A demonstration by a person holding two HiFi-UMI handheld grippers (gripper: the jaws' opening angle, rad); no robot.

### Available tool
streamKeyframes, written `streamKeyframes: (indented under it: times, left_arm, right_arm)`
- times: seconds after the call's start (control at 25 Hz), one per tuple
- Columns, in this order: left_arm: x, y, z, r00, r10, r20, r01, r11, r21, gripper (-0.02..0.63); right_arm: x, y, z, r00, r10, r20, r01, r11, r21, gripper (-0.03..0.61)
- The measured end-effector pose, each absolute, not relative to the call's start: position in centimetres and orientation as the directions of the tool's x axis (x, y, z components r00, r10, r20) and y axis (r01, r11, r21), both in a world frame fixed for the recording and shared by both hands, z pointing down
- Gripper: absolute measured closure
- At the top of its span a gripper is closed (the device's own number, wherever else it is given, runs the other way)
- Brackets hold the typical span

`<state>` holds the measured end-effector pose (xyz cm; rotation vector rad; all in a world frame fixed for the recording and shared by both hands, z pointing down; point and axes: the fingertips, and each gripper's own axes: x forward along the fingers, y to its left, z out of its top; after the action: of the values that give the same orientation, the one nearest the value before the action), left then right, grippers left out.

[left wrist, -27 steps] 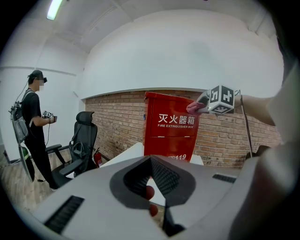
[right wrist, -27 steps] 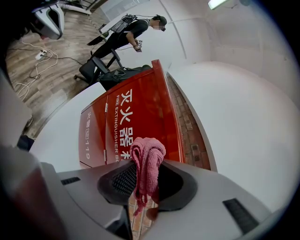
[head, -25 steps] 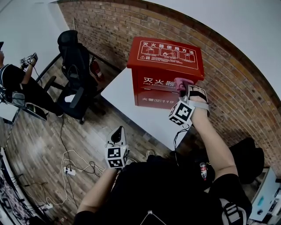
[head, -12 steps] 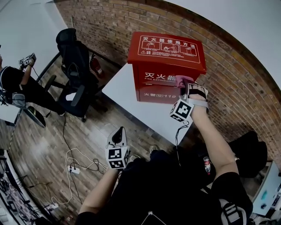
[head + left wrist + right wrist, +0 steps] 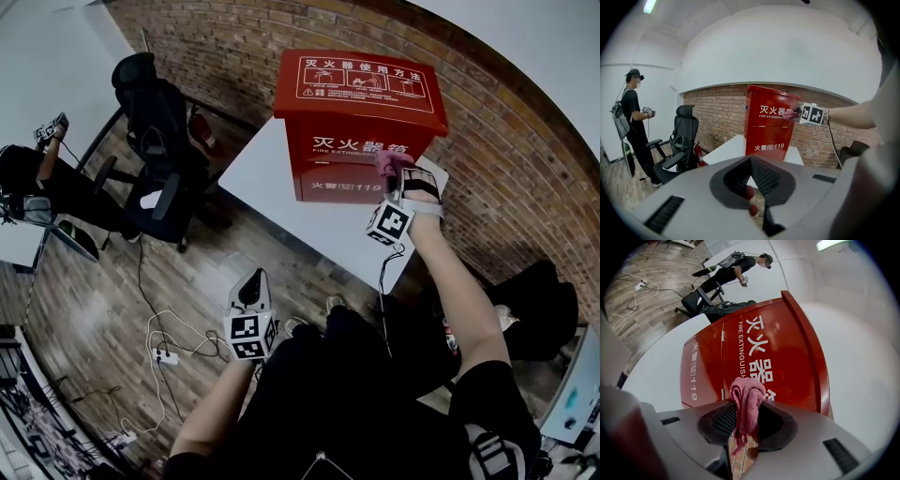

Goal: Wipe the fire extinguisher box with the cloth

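A red fire extinguisher box [image 5: 361, 122] with white characters stands on a white table [image 5: 272, 192]; it fills the right gripper view [image 5: 754, 352] and shows in the left gripper view [image 5: 768, 126]. My right gripper [image 5: 394, 173] is shut on a bunched pink cloth [image 5: 746, 404], whose wad [image 5: 388, 162] lies against the box's front, near its right edge. The left gripper [image 5: 251, 281] hangs low over the floor, far from the box, jaws together with nothing between them [image 5: 752, 185].
A black office chair [image 5: 159, 141] stands left of the table, with a small red extinguisher [image 5: 200, 127] on the floor behind it. A person [image 5: 37, 178] stands at far left. Cables and a power strip [image 5: 164, 356] lie on the wooden floor. A brick wall [image 5: 506, 178] backs the table.
The right gripper with the cloth has slid along the box's front, to the right and slightly up. The head view shifted a little. The left gripper stayed put.
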<state>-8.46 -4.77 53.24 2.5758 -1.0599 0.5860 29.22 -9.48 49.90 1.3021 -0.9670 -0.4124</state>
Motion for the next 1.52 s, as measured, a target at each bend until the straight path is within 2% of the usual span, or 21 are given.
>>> streamKeyframes:
  times: [1.52]
  left_arm:
    - [-5.2,-3.0,55.4,0.561,-0.664,0.494,-0.798,-0.591,0.113,0.586]
  right_arm:
    - [28.9,-9.4,59.3,0.456,-0.714,0.531,-0.372,0.389,0.843,0.469]
